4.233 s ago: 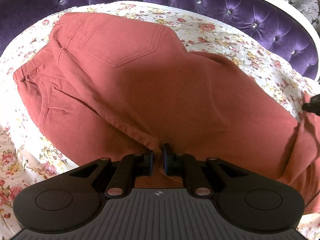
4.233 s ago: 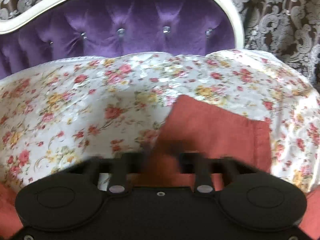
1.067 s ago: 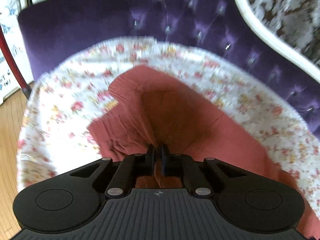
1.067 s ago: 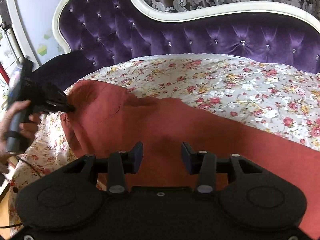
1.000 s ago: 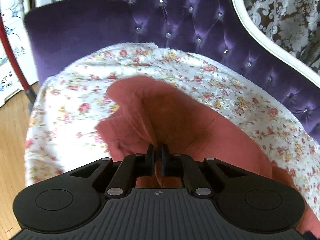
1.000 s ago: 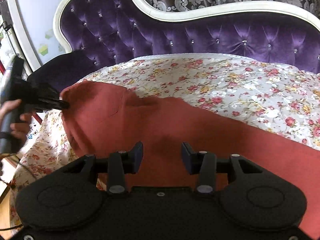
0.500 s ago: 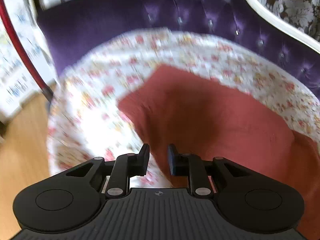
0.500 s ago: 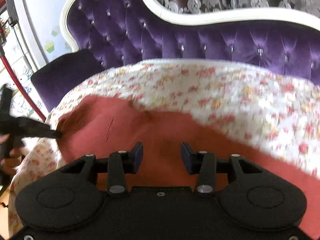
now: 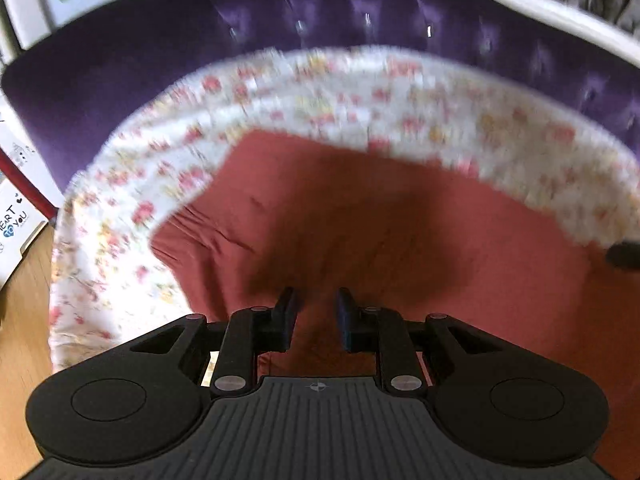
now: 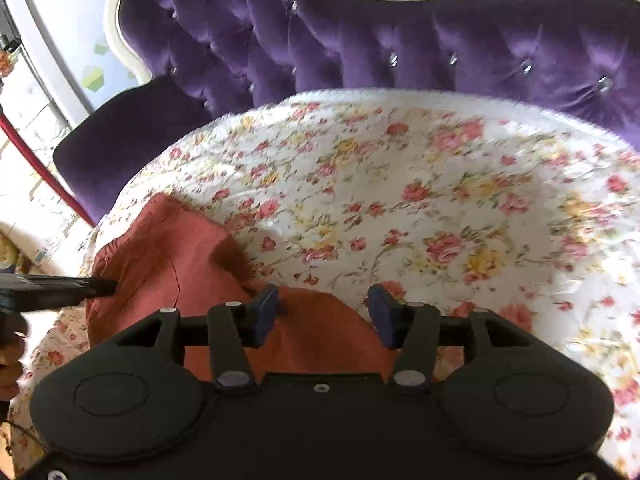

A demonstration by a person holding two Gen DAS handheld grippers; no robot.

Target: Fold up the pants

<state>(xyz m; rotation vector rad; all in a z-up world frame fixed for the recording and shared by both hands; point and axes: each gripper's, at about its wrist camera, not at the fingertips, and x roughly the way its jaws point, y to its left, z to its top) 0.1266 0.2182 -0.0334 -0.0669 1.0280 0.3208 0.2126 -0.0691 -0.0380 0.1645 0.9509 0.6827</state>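
Released by both opened tools, pants [image 9: 360,216] lie folded.

Matt rust cloth pants [image 9: 360,216], floral cotton-like sheet [image 10: 440,200] — glossy tufted purple velvet sofa [image 10: 400,40]

Purple tufted velvet sofa [image 10: 460,44], white-framed; floral-print cotton sheet [image 10: 440,200] covering seat; light wooden floor [image 9: 20,320] alongside.

Left tool [image 9: 313,314]: was clamped on pants [image 9: 360,220], now parted, fabric released and lying on floral sheet [image 9: 132,184]. Right tool [image 10: 322,314]: jaws just widened, shifted right; pants now at near left.
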